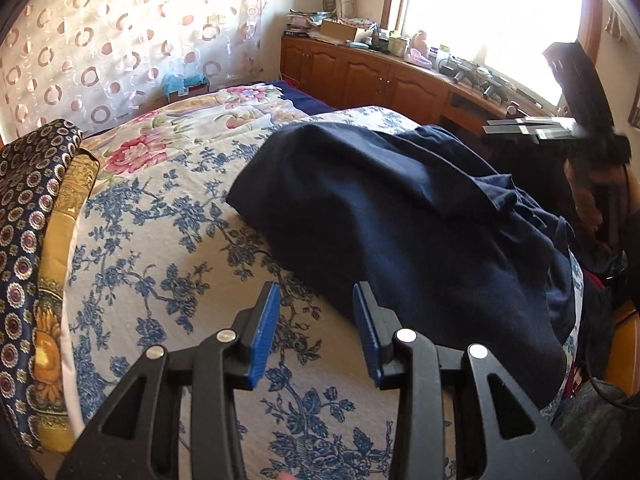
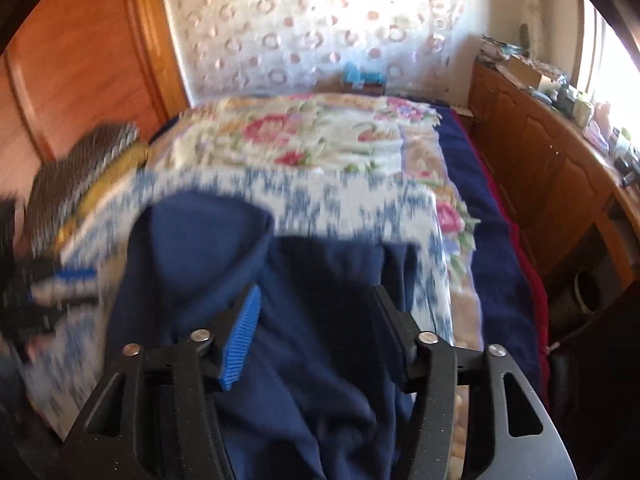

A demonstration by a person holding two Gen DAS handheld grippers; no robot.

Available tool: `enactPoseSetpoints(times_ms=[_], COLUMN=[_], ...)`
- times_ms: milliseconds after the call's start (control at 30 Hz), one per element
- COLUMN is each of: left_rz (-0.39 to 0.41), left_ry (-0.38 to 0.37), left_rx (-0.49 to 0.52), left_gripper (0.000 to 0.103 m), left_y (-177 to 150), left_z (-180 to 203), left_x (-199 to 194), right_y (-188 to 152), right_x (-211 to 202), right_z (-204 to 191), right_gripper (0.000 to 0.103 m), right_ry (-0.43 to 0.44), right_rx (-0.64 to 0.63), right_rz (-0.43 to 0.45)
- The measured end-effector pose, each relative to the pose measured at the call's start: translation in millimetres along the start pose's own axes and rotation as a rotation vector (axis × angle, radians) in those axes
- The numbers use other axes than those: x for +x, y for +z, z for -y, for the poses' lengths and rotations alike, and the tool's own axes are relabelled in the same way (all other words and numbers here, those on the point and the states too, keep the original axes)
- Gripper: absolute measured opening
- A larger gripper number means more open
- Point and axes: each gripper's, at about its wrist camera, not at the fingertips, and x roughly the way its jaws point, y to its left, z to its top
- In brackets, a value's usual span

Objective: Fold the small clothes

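A dark navy garment [image 1: 400, 220] lies rumpled on the bed's blue floral sheet [image 1: 168, 240], filling the right half of the left wrist view. My left gripper [image 1: 316, 296] hovers over bare sheet just left of the garment's near edge, open, with nothing between its blue pads [image 1: 262, 336]. In the right wrist view the same garment [image 2: 320, 360] lies under my right gripper [image 2: 316, 320], whose jaws stand wide apart over the cloth without pressing it. The left gripper [image 2: 68, 276] shows blurred at the left edge of that view.
A patterned navy and gold pillow [image 1: 32, 240] lies at the bed's left side. A pink floral blanket [image 1: 192, 120] covers the far end. Wooden cabinets [image 1: 372, 76] with clutter on top run under the window on the right. A sheer curtain [image 1: 100, 40] hangs behind.
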Motion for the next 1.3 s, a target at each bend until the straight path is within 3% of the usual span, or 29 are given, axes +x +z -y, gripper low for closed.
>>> enactPoseSetpoints(times_ms=[267,500,767,967,1033,1133,1200,1300], left_rz=[-0.026,-0.051,-0.03,-0.033,-0.035,-0.038,-0.038,-0.036], left_ry=[0.003,0.036,0.081,0.075,0.077,0.076,0.074,0.07], left_rx=[-0.008,-0.019,0.015,0.022,0.03,0.039,0.038,0.035], left_gripper=[0.037,0.037,0.04,0.044,0.046,0.049,0.049,0.049], left_y=[-14,-24,-26,-25,-24,-24,-23,-22], left_z=[5,3,10,11,12,14,14,12], left_x=[5,14,18,18,19,21,21,21], right_y=[-41,-54,-59,-61,-61,-59,-58,-58], right_x=[2,12,10,7,11,14,13,0], right_z=[1,11,0,-9,-7,-4,-3,-9], right_gripper=[0.079,0.079,0.079,0.079,0.074,0.055,0.019,0.009], right_ry=[0.026,0.038,0.077,0.092,0.074,0.062,0.069,0.055], right_rx=[-0.024,-0.028,-0.063,-0.082,-0.076,-0.054,-0.041,-0.049], right_rz=[-0.045,-0.099,-0.105,-0.1,-0.112,-0.107,-0.095,-0.048])
